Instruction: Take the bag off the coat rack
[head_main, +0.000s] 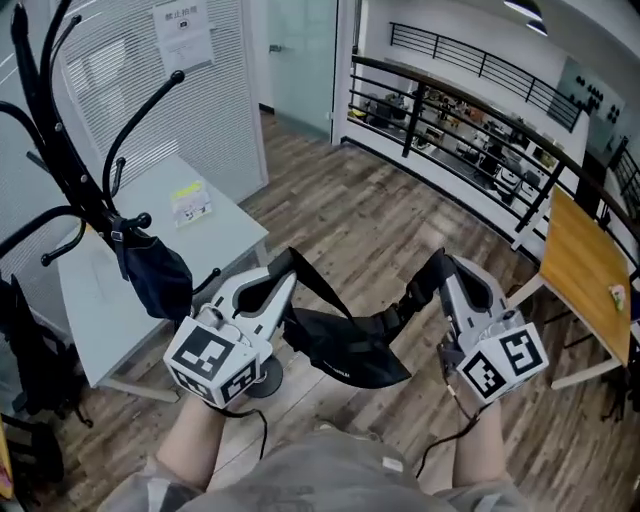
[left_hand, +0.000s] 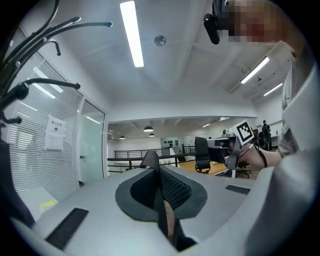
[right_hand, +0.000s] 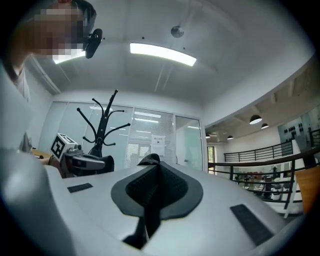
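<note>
A black bag (head_main: 350, 352) hangs by its strap between my two grippers, low in front of me and away from the coat rack (head_main: 60, 150), which stands at the left. My left gripper (head_main: 287, 266) is shut on one end of the strap (left_hand: 160, 192), which runs up between its closed jaws. At the other end my right gripper (head_main: 441, 266) is shut on the strap (right_hand: 150, 192) too. The right gripper view shows the coat rack (right_hand: 102, 125) behind the left gripper's marker cube (right_hand: 61, 145).
A dark blue bag (head_main: 155, 275) still hangs on a lower hook of the rack. A grey table (head_main: 110, 300) with a leaflet (head_main: 190, 203) stands behind it. The rack's round base (head_main: 266, 378) is on the wooden floor. A black railing (head_main: 450, 110) and an orange table (head_main: 585, 270) lie at the right.
</note>
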